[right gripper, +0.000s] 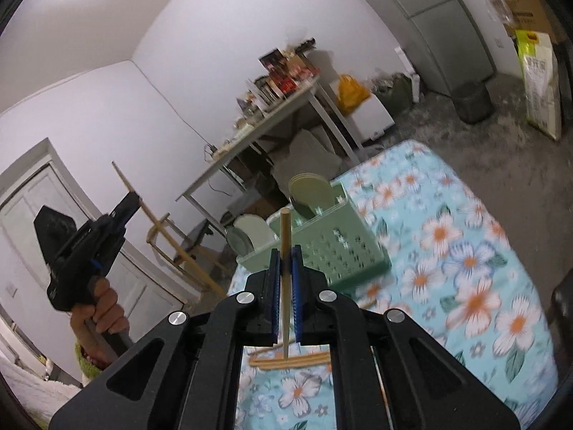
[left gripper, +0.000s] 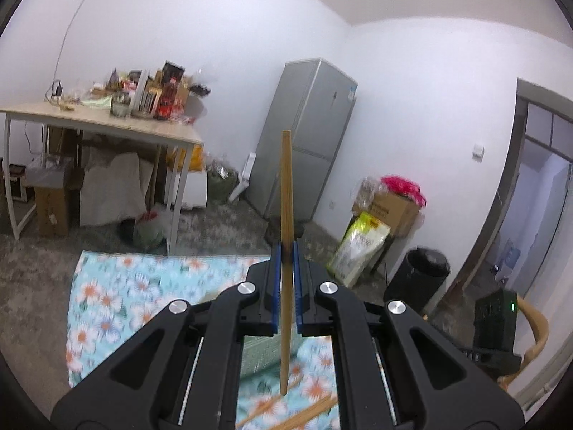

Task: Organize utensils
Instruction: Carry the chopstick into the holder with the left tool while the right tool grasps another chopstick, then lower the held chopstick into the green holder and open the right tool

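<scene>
- currently, the left tool [left gripper: 286, 279] clamps one wooden chopstick [left gripper: 285, 186] upright between its blue pads; the right tool [right gripper: 285, 279] grips a second chopstick [right gripper: 285, 236] the same way.
- risk: each stick is pinched at a single narrow point, so it can pivot or slip out while carried.
- loose chopsticks [right gripper: 290, 360] lie on the floral counter [right gripper: 465, 251], under the right tool.
- the green rack [right gripper: 322, 251] ahead holds plates [right gripper: 311, 190], which crowd its slots.

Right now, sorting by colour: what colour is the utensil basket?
Pale green basket, clearest in the right wrist view.
</scene>
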`<state>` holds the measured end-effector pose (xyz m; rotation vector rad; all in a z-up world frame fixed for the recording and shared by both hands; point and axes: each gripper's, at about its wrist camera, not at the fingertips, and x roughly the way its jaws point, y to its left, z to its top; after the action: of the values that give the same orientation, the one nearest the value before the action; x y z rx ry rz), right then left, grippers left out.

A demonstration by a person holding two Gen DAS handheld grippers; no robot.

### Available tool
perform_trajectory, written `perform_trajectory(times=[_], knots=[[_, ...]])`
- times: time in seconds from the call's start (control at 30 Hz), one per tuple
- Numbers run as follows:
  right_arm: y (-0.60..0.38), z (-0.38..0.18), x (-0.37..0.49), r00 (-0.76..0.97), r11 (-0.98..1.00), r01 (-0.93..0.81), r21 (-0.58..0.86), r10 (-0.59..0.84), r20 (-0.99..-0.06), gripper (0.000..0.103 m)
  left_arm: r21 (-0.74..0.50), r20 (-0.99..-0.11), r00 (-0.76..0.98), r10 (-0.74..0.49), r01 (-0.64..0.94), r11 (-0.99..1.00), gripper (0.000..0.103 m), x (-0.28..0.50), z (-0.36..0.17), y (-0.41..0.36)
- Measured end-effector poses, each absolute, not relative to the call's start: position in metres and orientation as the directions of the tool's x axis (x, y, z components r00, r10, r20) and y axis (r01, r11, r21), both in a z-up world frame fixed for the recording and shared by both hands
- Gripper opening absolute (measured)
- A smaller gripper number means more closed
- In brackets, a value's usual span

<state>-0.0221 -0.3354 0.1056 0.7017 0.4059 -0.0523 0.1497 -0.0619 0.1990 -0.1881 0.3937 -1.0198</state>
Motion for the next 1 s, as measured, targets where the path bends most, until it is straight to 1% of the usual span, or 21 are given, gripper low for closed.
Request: perform_trajectory(times=[0.17, 0.3, 0.37, 0.43, 0.5, 0.57, 0.73, 0.8, 0.83, 0.87, 0.9, 0.93, 0.97, 1.0], knots=[[-0.349, 0.115, -0.019, 0.932, 0.77, 0.147, 0.621, 0.102, -0.347, 0.006, -0.324, -0.135, 0.511, -0.849, 0.787, 0.525, 0.005, 0.16, 0.222, -0.084], [-0.355, 0.113, -0.014, 0.934, 0.777, 0.143, 0.613, 0.1, -0.343, 0.006, -0.318, -0.12, 0.544, -0.831, 0.772, 0.551, 0.005, 0.176, 0.217, -0.113], [-0.359, 0.111, -0.013, 0.934, 0.775, 0.138, 0.616, 0.105, -0.342, 0.006, -0.317, -0.132, 0.55, -0.825, 0.765, 0.561, 0.005, 0.185, 0.205, -0.128], [-0.363, 0.109, -0.011, 0.932, 0.776, 0.142, 0.615, 0.106, -0.348, 0.006, -0.31, -0.164, 0.56, -0.812, 0.752, 0.582, 0.005, 0.194, 0.191, -0.143], [-0.366, 0.106, -0.009, 0.929, 0.774, 0.144, 0.617, 0.109, -0.354, 0.006, -0.293, -0.207, 0.577, -0.79, 0.734, 0.613, 0.005, 0.205, 0.171, -0.159], [-0.369, 0.104, -0.008, 0.927, 0.772, 0.149, 0.619, 0.109, -0.359, 0.006, -0.302, -0.252, 0.575, -0.779, 0.718, 0.627, 0.005, 0.214, 0.155, -0.166], [-0.375, 0.101, -0.006, 0.923, 0.769, 0.159, 0.619, 0.106, -0.369, 0.006, -0.33, -0.346, 0.551, -0.76, 0.686, 0.648, 0.005, 0.227, 0.128, -0.172], [-0.375, 0.103, -0.005, 0.924, 0.775, 0.159, 0.612, 0.101, -0.369, 0.006, -0.342, -0.359, 0.534, -0.765, 0.688, 0.64, 0.006, 0.226, 0.125, -0.169], [-0.374, 0.104, -0.004, 0.924, 0.778, 0.16, 0.608, 0.099, -0.369, 0.006, -0.341, -0.36, 0.532, -0.767, 0.69, 0.638, 0.009, 0.225, 0.124, -0.166], [-0.374, 0.105, -0.004, 0.925, 0.783, 0.16, 0.601, 0.094, -0.368, 0.006, -0.336, -0.359, 0.532, -0.767, 0.693, 0.638, 0.018, 0.223, 0.125, -0.164], [-0.373, 0.106, -0.003, 0.926, 0.786, 0.159, 0.597, 0.091, -0.367, 0.006, -0.332, -0.357, 0.536, -0.765, 0.692, 0.641, 0.023, 0.222, 0.125, -0.161], [-0.372, 0.108, -0.003, 0.927, 0.791, 0.158, 0.591, 0.087, -0.364, 0.006, -0.329, -0.353, 0.541, -0.763, 0.692, 0.643, 0.032, 0.22, 0.127, -0.157], [-0.371, 0.111, -0.002, 0.928, 0.796, 0.156, 0.585, 0.084, -0.362, 0.006, -0.328, -0.348, 0.543, -0.764, 0.693, 0.642, 0.036, 0.218, 0.129, -0.154], [-0.37, 0.113, -0.002, 0.93, 0.801, 0.154, 0.579, 0.081, -0.359, 0.006, -0.326, -0.344, 0.547, -0.764, 0.693, 0.643, 0.038, 0.215, 0.131, -0.15]])
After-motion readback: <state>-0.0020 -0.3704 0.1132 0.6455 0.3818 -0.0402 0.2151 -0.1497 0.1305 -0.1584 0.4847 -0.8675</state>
